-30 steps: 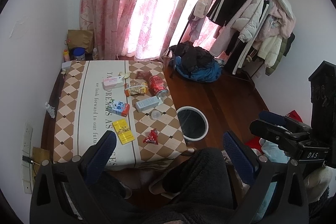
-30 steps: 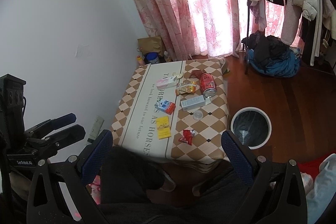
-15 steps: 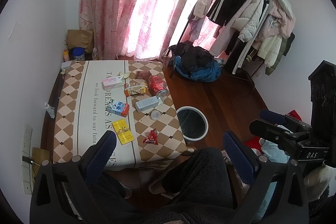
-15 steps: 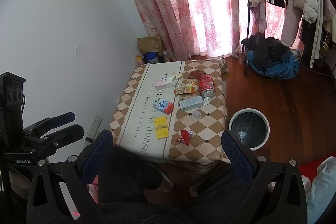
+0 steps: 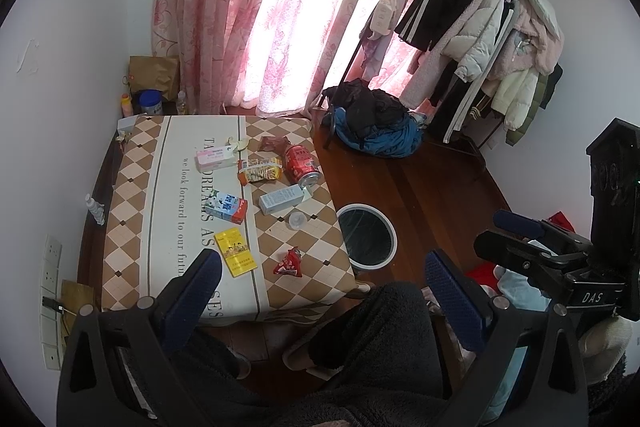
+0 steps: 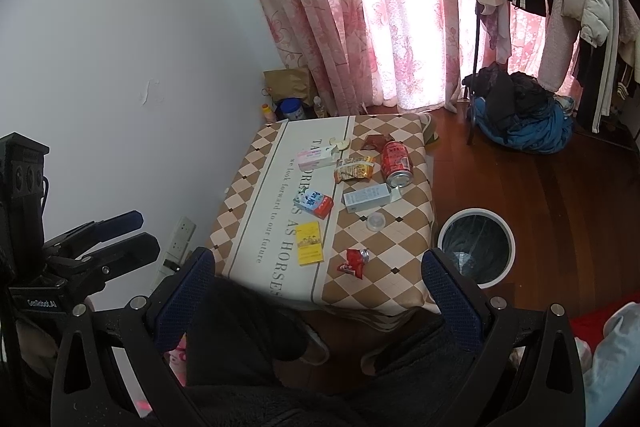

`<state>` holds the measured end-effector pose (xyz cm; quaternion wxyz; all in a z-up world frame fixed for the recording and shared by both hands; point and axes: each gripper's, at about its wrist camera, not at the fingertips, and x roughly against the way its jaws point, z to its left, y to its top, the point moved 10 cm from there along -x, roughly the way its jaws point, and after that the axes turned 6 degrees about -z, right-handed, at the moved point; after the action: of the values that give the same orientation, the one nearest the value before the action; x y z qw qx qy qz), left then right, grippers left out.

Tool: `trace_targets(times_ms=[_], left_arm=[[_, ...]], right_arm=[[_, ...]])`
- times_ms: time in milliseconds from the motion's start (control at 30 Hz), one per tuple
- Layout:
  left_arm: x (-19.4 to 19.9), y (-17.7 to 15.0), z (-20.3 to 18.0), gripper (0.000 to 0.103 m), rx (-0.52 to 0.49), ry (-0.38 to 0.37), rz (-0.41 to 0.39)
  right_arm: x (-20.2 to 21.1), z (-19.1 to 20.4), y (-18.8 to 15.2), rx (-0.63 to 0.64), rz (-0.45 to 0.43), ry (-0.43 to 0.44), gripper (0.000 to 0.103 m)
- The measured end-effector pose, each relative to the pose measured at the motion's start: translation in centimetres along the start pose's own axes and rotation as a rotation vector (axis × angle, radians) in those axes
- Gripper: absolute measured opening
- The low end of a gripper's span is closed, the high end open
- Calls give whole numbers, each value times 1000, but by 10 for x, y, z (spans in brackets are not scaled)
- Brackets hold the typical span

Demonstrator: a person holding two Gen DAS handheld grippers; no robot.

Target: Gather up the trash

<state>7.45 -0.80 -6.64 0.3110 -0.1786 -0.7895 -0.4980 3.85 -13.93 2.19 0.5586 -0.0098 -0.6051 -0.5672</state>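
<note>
Checkered surface (image 5: pixel 132 211) beside bin (image 5: pixel 370 241), litter scattered across. Left tool (image 5: pixel 320 291) and right tool (image 6: pixel 316 281) both spread, empty, well above. Red wrapper (image 5: pixel 289 263) nearest bin: advisable first pick, pinched at crumpled middle, lowered straight.

1. Left gripper (image 5: pixel 320 291): black angular frame with triangular cut-outs, silver round screws near each finger base, and two fingers (image 5: pixel 192 291) faced with dark blue textured pads.
2. Right gripper (image 6: pixel 318 289): same black frame, silver screws and blue-padded fingers (image 6: pixel 454 297).
3. Markings: white "DAS" lettering on the right gripper body as seen from the left wrist; "GenRobot.AI" on the left gripper body as seen from the right wrist.
4. Person: dark fleecy trousers (image 5: pixel 384 339) and light slippers (image 6: pixel 314 345).
</note>
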Motion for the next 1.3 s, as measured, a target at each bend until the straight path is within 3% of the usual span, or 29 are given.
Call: trace_targets(times_ms=[800,867,1033,1200,1300], left_arm=[[-4,2,11,103,8,15,-2],[-10,6,21,103,15,54,-11],[-56,4,81,103,49,277,-9],[-136,-30,146,103,129,390,122],[-180,-55,177,103,182,442,209]], right_arm=[[-11,9,8,13,-11,20,103],[-14,6,9,-17,-23,20,103],[-53,-25,4,-134,-2,-8,103],[-138,-67,-19,-223,92,-63,103],[-207,-89,-39,-284,207,-74,103]])
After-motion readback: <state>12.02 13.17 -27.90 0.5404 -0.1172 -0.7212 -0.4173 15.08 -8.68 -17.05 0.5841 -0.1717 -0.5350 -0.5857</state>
